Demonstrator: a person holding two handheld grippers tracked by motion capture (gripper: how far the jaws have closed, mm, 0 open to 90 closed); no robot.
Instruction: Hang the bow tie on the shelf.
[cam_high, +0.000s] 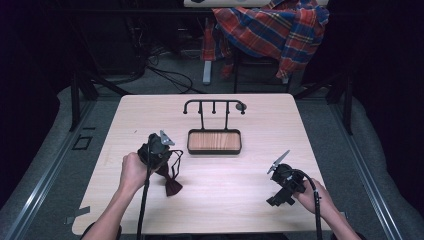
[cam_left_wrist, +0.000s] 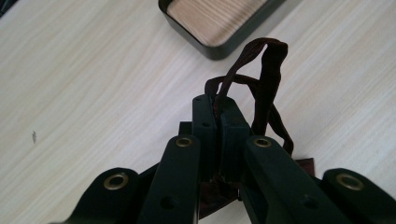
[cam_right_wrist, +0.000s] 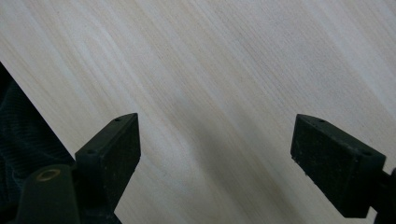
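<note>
Toward the left edge of the pale wooden bench (cam_high: 240, 210), my left tongs (cam_left_wrist: 218, 109) are clamped tight on the thin strap of a dark brown bow tie (cam_high: 172, 184); its bow hangs below them, apparently touching the bench. Near the middle, toward the far edge, stands a black metal hook rack with a wood-lined tray (cam_high: 214, 141). By the near right corner, my right tongs (cam_right_wrist: 215, 154) gape wide over bare wood, holding nothing.

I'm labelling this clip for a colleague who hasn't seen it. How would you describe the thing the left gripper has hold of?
On the pale wooden table, look left of the black-rimmed tray with the hook rack. There the left gripper is shut on a dark brown bow tie by its thin strap; it is the one soft, cloth item on the table.
</note>
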